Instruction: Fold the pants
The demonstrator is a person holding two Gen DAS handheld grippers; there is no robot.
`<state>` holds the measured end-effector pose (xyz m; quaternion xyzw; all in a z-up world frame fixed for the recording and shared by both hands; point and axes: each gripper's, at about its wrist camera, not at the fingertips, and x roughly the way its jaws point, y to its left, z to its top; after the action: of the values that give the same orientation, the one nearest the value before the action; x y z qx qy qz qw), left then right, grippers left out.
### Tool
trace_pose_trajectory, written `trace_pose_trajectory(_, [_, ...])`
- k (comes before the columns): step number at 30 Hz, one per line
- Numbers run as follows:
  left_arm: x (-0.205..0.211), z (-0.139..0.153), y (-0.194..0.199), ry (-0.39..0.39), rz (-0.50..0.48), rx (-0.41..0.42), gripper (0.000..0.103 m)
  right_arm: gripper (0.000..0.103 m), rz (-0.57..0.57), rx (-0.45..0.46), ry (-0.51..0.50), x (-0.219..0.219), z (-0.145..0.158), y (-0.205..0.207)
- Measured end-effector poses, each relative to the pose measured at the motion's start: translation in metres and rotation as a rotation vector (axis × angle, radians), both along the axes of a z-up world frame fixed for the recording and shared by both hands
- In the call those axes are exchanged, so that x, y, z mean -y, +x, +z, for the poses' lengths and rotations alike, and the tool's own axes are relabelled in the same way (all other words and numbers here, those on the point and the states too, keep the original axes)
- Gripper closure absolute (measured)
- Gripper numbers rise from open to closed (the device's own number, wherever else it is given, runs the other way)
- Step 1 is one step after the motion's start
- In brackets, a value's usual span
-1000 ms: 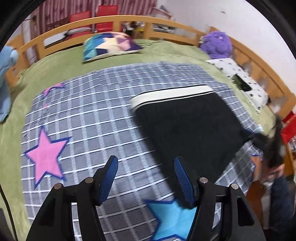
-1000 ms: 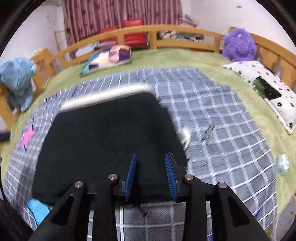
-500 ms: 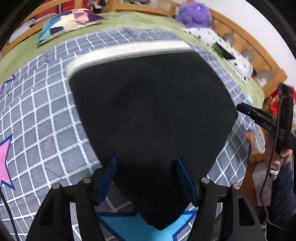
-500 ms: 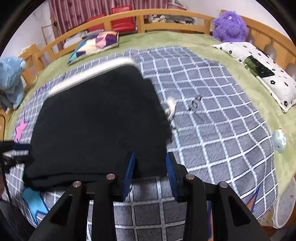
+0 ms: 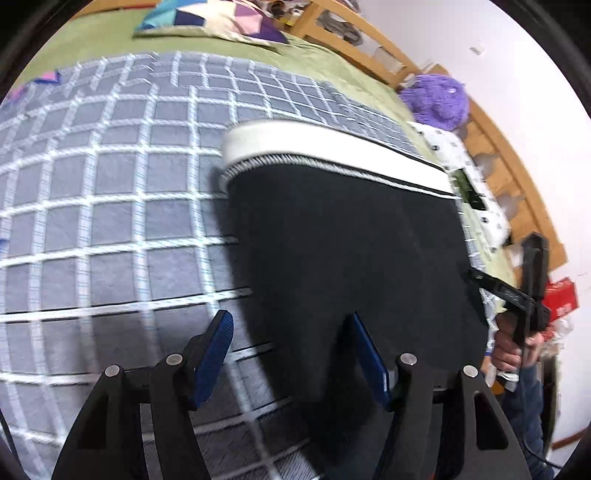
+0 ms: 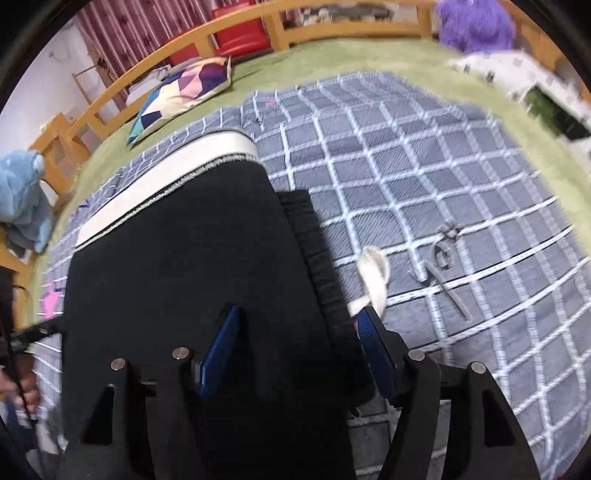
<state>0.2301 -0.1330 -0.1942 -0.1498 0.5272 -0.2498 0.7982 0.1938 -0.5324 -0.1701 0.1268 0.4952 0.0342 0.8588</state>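
Note:
The black pants [image 5: 351,251] lie folded on the grey checked blanket [image 5: 110,206], with a white band [image 5: 317,144] along their far edge. My left gripper [image 5: 291,350] is open, low over the pants' near left edge, one finger over the blanket and one over the fabric. In the right wrist view the pants [image 6: 184,280] fill the left half, with a ribbed black waistband [image 6: 314,243] and a white drawstring [image 6: 373,273] at their right side. My right gripper [image 6: 299,343] is open over that right edge, holding nothing.
A patterned pillow [image 6: 184,96], a purple plush toy [image 5: 436,99] and a white spotted pillow [image 5: 476,195] lie on the green bed cover inside a wooden rail [image 6: 258,33]. A blue garment [image 6: 22,199] hangs at the left. Scissors [image 6: 443,266] lie on the blanket right of the pants.
Both grippers have dropped closer to the pants. The right gripper has opened wider and moved to the right edge. The left gripper has shifted toward the pants' left edge.

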Motion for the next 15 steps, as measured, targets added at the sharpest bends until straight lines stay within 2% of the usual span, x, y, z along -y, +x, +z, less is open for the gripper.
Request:
trace_pose_trajectory(4, [0.013, -0.015, 0.001, -0.06, -0.028, 0.003, 0.04, 0.04, 0.063, 0.0, -0.007, 0.0, -0.006, 0.004])
trace_pose_trajectory(8, [0.015, -0.021, 0.008, -0.122, -0.016, -0.008, 0.047, 0.039, 0.054, -0.015, 0.065, 0.004, -0.015, 0.008])
trace_pose_trajectory(11, [0.015, -0.026, 0.015, -0.173, 0.006, -0.048, 0.057, 0.038, 0.029, -0.021, 0.144, 0.01, -0.021, 0.007])
trace_pose_trajectory(13, [0.019, -0.021, 0.014, -0.155, -0.007, -0.04, 0.069, 0.038, 0.002, -0.018, 0.212, 0.014, -0.027, 0.004])
trace_pose_trajectory(14, [0.021, -0.015, 0.014, -0.145, -0.02, -0.026, 0.078, 0.038, -0.006, -0.013, 0.219, 0.014, -0.028, 0.002])
trace_pose_trajectory(15, [0.024, -0.008, 0.013, -0.122, -0.027, -0.014, 0.081, 0.04, -0.017, -0.002, 0.211, 0.012, -0.026, 0.0])
